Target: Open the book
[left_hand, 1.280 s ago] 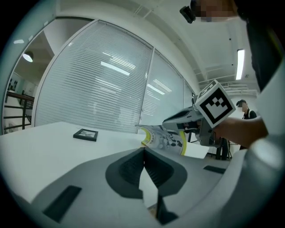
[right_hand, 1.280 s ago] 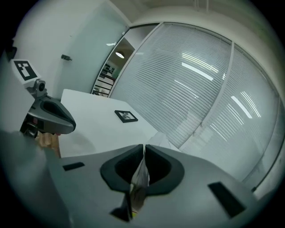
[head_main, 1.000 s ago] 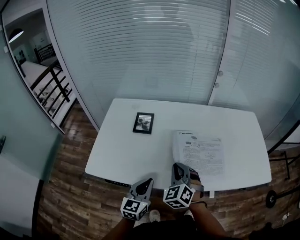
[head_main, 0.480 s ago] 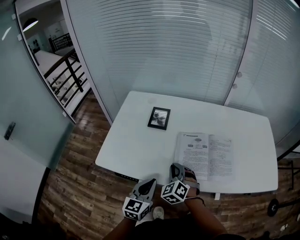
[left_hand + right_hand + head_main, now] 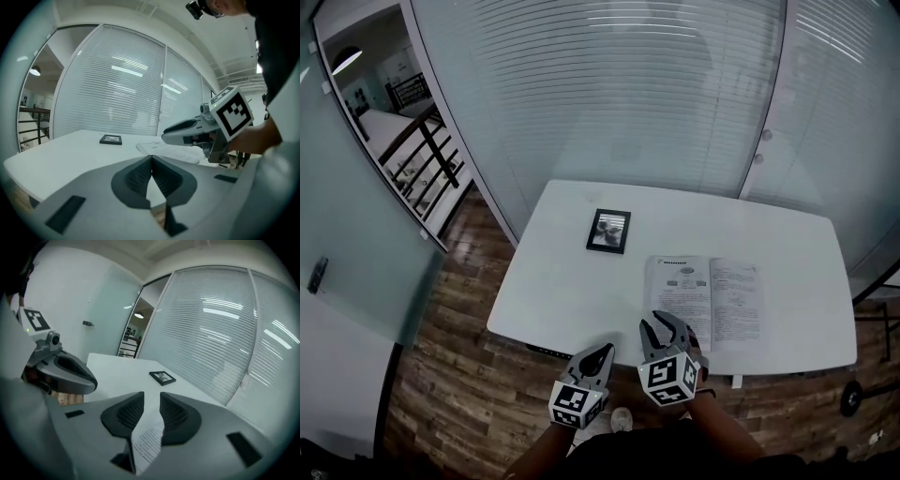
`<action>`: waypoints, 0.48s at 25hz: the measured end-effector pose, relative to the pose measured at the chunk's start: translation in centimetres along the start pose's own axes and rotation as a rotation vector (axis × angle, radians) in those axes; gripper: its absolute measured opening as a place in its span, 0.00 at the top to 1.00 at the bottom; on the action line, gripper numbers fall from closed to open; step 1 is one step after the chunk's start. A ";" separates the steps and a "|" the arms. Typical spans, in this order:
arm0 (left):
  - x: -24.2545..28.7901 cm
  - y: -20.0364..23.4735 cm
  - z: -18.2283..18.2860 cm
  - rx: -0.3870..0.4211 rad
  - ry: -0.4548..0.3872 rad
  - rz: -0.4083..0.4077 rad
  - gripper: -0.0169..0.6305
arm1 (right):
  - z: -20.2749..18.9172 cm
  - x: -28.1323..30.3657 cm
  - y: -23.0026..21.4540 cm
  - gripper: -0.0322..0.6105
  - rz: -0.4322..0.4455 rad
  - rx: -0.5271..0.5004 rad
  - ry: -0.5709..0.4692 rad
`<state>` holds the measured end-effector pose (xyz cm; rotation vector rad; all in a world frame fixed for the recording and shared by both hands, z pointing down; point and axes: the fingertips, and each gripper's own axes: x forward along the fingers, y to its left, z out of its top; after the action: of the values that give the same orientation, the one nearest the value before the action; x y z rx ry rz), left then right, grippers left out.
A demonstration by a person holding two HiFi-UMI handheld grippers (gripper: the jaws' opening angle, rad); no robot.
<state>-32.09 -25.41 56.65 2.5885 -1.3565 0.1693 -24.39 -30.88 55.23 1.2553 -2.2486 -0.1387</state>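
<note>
Nothing can be read. The open book, just ahead of the right gripper, carries lines of print too small to make out. A printed page shows between its jaws, which have just been opening. The marker cube on it and the one on the left gripper bear only black-and-white squares.

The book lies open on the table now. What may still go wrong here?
The right gripper has just been opening its jaws, and a printed page of the book shows between them, unpressed; drawing back carelessly might catch and crease it. Released pages may flip shut. The book lies near the table's front edge, so a snag could drag it off.
</note>
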 end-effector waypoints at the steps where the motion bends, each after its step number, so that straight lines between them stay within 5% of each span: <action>1: 0.3 -0.4 0.2 0.005 -0.002 -0.012 0.96 | 0.1 -0.6 -0.7 0.79 -0.016 0.023 -0.007; 7: 3.8 -3.2 2.1 0.020 0.009 -0.076 0.96 | -0.5 -5.8 -6.7 0.94 -0.135 0.169 -0.085; 12: 6.4 -5.5 4.3 0.013 -0.003 -0.136 0.96 | -1.5 -10.5 -11.9 0.94 -0.223 0.351 -0.200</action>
<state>-23.87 -28.54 53.05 2.6811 -1.1793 0.1521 -10.31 -28.77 48.03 1.7467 -2.3650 0.0545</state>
